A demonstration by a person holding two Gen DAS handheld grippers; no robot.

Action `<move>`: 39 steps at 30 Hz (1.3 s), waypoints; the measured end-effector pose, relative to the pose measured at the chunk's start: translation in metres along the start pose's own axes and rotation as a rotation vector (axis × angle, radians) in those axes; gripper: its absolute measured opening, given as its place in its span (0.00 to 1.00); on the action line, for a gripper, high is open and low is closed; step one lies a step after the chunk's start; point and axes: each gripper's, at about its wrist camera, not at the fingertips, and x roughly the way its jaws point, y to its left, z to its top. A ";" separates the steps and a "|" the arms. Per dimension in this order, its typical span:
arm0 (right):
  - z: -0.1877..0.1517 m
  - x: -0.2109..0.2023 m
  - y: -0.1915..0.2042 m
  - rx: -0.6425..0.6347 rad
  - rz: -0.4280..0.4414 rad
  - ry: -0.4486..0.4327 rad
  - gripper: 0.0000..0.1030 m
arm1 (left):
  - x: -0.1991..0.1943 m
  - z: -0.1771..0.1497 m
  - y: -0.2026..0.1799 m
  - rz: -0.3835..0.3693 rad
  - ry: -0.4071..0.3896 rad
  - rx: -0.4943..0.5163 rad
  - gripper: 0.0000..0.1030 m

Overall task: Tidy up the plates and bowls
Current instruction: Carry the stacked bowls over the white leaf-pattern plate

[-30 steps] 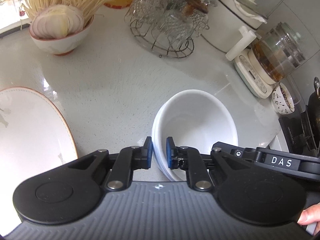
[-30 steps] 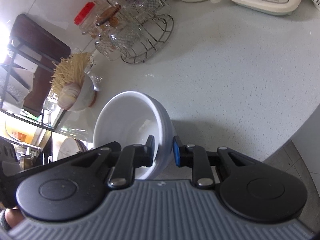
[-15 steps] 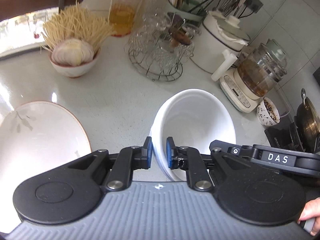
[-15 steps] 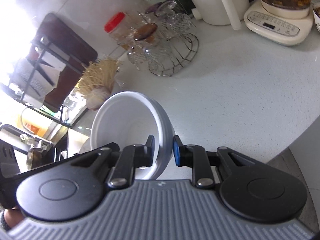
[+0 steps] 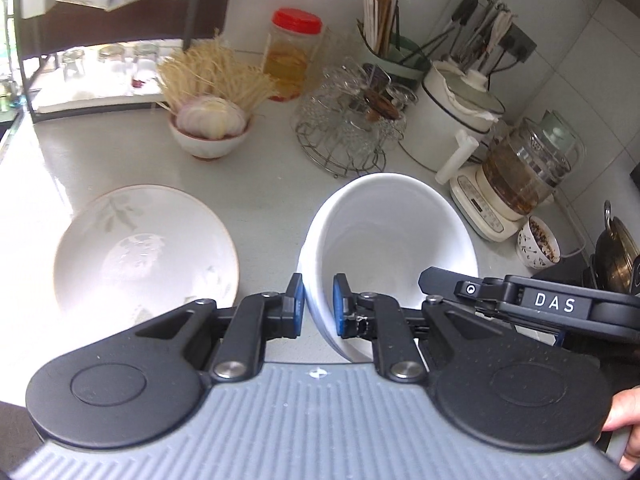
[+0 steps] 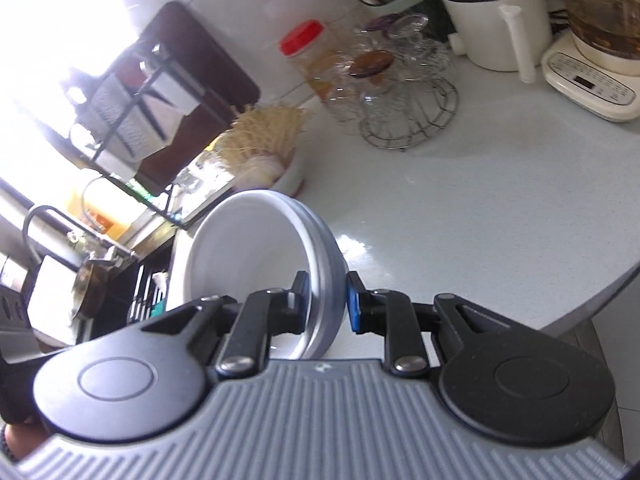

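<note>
- The left tool (image 5: 318, 306) sits low in the middle of the left view. Its jaws are narrow and pinch the near rim of the white bowls (image 5: 390, 240).
- The bowls are a small stack, one inside another. In the left view they fill the middle right of the frame, tipped so the inside faces the camera.
- The right tool (image 6: 328, 300) sits low in the middle of the right view. Its jaws are narrow too and pinch the rim of the same bowls (image 6: 248, 248).
- In the right view the stacked rims show side by side between the two blue pads (image 6: 353, 304).
- The right tool also shows in the left view, as a black arm at the right edge (image 5: 520, 300), reaching to the far side of the bowls.
- A big plate (image 5: 144, 248) with a thin brown rim lies flat on the counter (image 5: 264, 176), at the middle left of the left view, beside the bowls.
- A small bowl (image 5: 210, 136) with onion and dry noodles stands at the upper middle left.
- A wire rack (image 5: 344, 136) with glass cups stands at the upper middle, with a red-lid jar (image 5: 290, 60) behind it.
- A white pot (image 5: 448, 128) and a glass kettle (image 5: 516, 172) stand at the upper right.
- A bit of a hand (image 5: 626, 420) shows at the lower right edge.
</note>
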 end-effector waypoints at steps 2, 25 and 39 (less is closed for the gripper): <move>-0.001 -0.001 0.007 -0.010 0.009 0.004 0.22 | -0.009 -0.004 0.003 0.011 -0.014 -0.007 0.17; -0.003 0.074 0.089 -0.129 0.110 0.122 0.22 | -0.039 -0.001 0.111 0.102 -0.079 -0.177 0.16; -0.010 0.139 0.102 -0.115 0.004 0.222 0.22 | 0.010 0.011 0.169 0.088 0.038 -0.200 0.16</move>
